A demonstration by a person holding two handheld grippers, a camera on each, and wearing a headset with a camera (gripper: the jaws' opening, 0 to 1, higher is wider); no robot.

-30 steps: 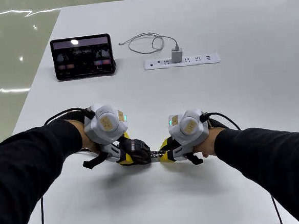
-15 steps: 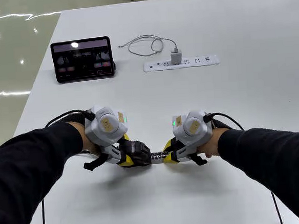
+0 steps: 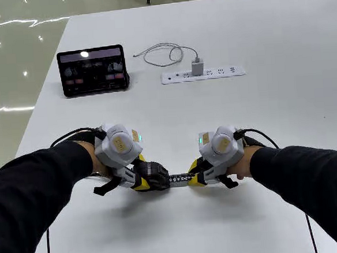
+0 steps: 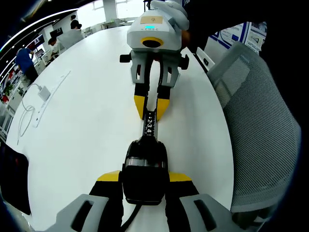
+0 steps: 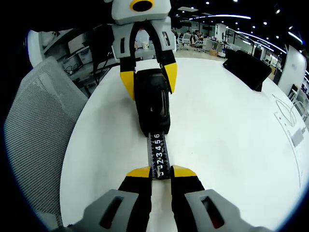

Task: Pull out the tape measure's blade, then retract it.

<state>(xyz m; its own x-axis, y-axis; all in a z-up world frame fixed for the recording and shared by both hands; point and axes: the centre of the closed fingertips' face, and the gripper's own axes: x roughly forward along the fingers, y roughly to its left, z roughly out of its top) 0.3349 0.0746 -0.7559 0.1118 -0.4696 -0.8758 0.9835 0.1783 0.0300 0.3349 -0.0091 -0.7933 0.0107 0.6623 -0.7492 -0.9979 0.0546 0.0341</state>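
A black tape measure case [image 3: 153,175] lies low over the white table [image 3: 270,96], and my left gripper [image 3: 142,177] is shut on it. In the left gripper view the case [image 4: 144,168] sits between the yellow-tipped jaws. A short length of numbered blade [image 3: 178,177] runs from the case to my right gripper [image 3: 194,178], which is shut on the blade's end. The right gripper view shows the blade [image 5: 157,153] with digits up to 6, the case [image 5: 152,99] beyond it, and the left gripper [image 5: 148,79] around it. The right gripper [image 4: 150,105] faces the left gripper view.
A dark tablet [image 3: 92,69] stands at the table's back left. A white power strip [image 3: 203,73] with a plugged charger [image 3: 197,66] and a looped cable [image 3: 163,50] lies behind the grippers. A grey mesh chair [image 4: 256,125] stands beside the table's near edge.
My right gripper has moved rightward, away from the case, and more blade now shows between the two grippers. The left gripper still holds the case in about the same place.
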